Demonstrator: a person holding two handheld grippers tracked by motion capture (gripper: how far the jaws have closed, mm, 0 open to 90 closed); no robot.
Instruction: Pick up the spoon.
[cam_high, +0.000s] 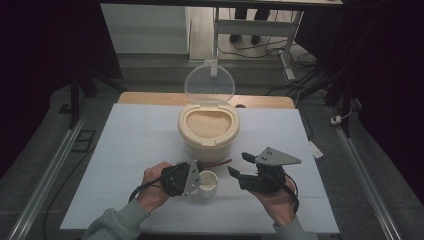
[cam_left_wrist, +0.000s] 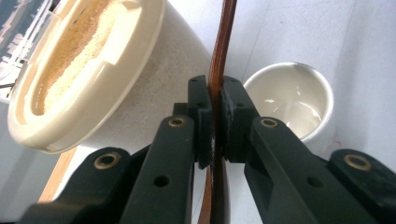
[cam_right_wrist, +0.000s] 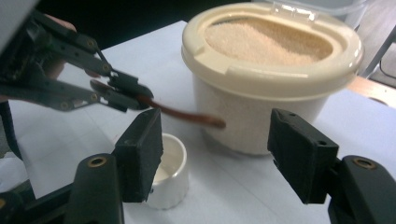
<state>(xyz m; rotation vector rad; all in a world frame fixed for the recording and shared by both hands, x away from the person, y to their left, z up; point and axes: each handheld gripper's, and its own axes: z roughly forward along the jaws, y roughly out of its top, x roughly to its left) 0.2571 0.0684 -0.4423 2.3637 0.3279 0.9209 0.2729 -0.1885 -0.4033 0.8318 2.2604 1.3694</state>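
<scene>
Brown, thin and slightly curved, the wooden spoon handle (cam_left_wrist: 216, 60) is clamped edge-on between the two black pads of the left gripper (cam_left_wrist: 215, 121), whose jaws are pressed tight against it on both sides. In the high view the same spoon (cam_high: 218, 163) juts out level from the left gripper (cam_high: 192, 176) toward the right, passing just above the small white ceramic cup (cam_high: 207, 183) and close in front of the large cream plastic tub of pale grain (cam_high: 208, 131). Which end of the spoon carries the bowl cannot be told.

The tub stands near the middle of the white table top (cam_high: 130, 150), its clear round lid (cam_high: 209, 84) hinged upright behind the opening. The cup stands on the table just in front of the tub and just beside the left gripper; its inside looks glossy in the left gripper view (cam_left_wrist: 292, 100).

The right gripper (cam_high: 239, 165) sits to the right of the cup, its jaws spread wide and pressing on nothing — from its own view (cam_right_wrist: 215, 154) the free end of the spoon (cam_right_wrist: 187, 113) hangs in the gap ahead of them, apart from both pads, with the cup (cam_right_wrist: 170, 175) partly behind the left-hand jaw and the tub (cam_right_wrist: 271, 70) beyond. Both hands rest low at the near edge of the table.
</scene>
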